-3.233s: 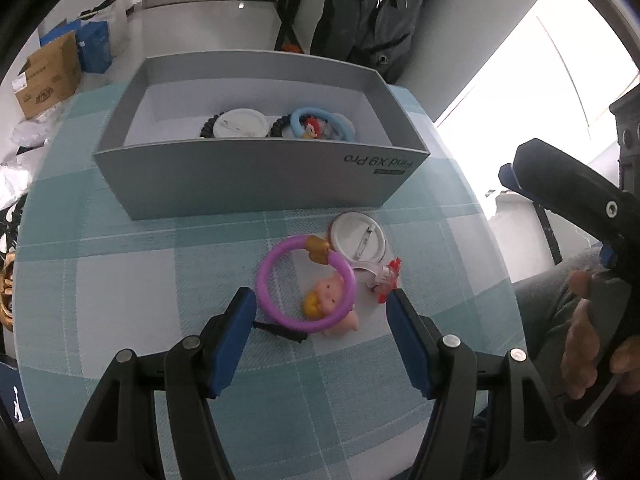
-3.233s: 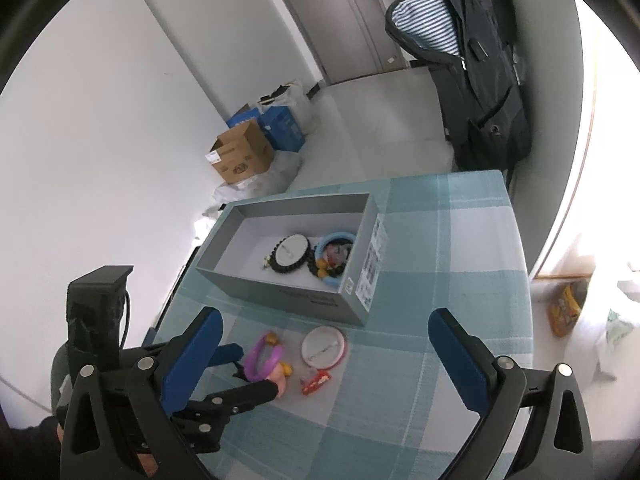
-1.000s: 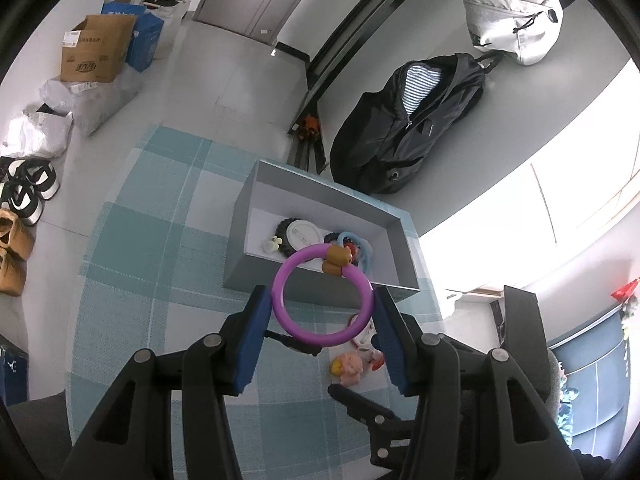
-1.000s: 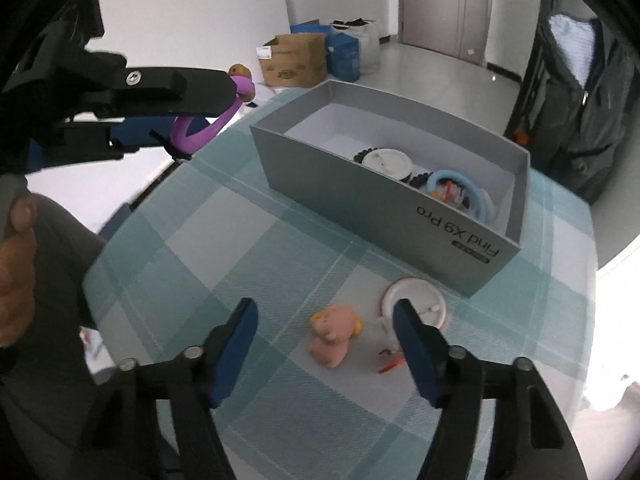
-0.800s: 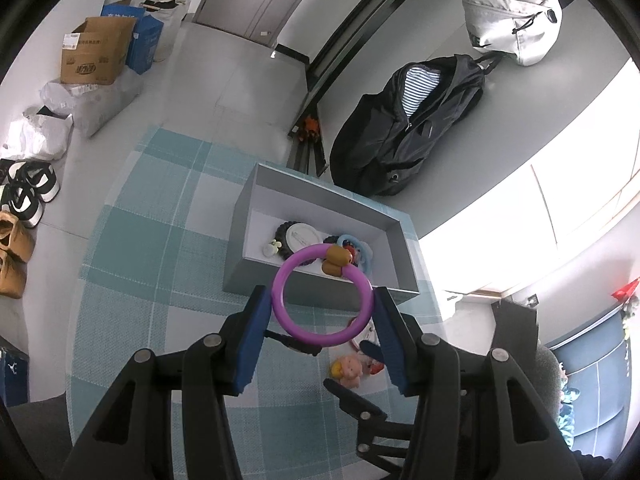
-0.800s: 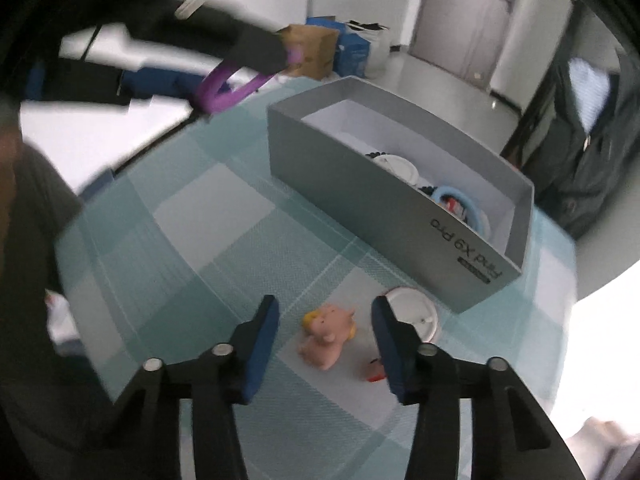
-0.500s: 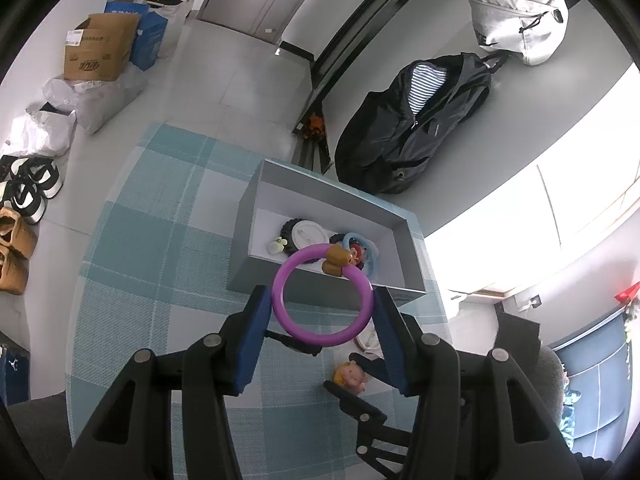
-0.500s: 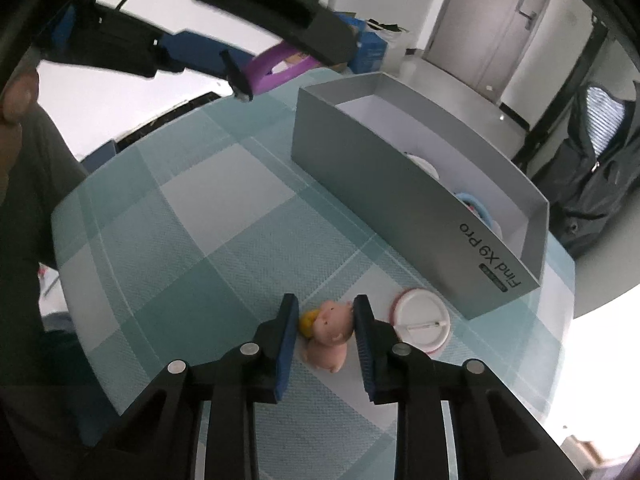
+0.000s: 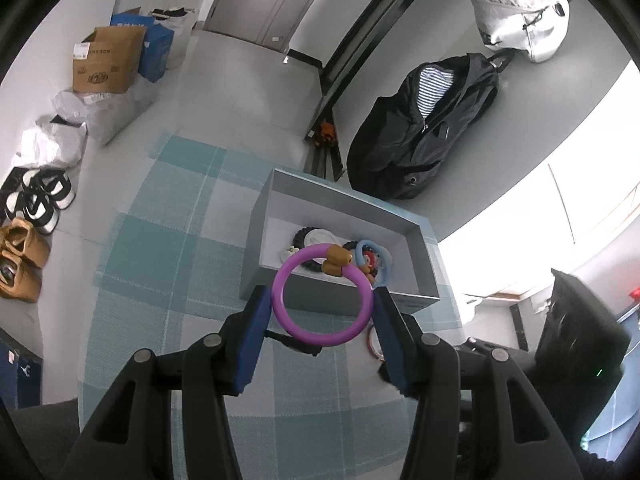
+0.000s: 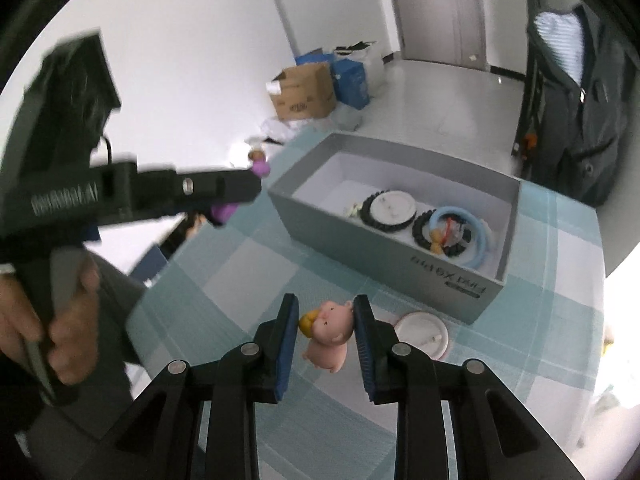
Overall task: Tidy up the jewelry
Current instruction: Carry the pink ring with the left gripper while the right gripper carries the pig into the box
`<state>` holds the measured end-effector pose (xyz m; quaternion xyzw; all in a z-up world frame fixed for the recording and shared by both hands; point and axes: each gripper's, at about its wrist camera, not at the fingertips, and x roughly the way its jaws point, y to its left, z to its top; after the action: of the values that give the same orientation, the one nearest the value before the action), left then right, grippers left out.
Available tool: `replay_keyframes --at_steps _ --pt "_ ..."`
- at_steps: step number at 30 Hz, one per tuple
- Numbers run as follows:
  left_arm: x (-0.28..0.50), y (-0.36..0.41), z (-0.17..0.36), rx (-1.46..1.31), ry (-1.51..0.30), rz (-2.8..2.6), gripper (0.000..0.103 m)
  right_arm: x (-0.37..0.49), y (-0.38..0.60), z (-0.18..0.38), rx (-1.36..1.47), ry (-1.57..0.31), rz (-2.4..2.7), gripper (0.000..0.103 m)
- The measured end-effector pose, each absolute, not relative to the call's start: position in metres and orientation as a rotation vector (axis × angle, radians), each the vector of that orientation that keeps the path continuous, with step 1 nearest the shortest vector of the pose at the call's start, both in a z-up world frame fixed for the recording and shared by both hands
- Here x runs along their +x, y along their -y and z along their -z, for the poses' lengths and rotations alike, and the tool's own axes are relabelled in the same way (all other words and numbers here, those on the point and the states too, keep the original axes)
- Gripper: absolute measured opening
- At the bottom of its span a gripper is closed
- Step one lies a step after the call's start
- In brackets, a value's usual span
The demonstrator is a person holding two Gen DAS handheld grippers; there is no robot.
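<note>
The right gripper has just been closing and now clamps the pink pig charm between its blue pads, the charm hanging clear above the checked tablecloth. Just beside it on the cloth lies a white round badge, close to the near wall of the grey box. The left gripper pinches the purple ring by its two sides, holding it in the air in front of the box; a brown bead sits at the ring's top. Inside the box lie a white badge ringed by a black bead bracelet, a second black bracelet and a light blue ring. A hand grips the left gripper's handle
</note>
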<state>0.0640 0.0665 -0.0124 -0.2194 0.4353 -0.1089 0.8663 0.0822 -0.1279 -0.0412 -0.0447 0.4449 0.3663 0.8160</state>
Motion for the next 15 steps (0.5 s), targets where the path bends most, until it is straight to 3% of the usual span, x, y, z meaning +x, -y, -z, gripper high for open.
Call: replay_keyframes --at_steps 15 --pt "0.086 -0.045 0.009 -0.374 -0.917 0.222 0.046 0.126 0.152 0.019 0.114 -0.948 -0.757 0.026"
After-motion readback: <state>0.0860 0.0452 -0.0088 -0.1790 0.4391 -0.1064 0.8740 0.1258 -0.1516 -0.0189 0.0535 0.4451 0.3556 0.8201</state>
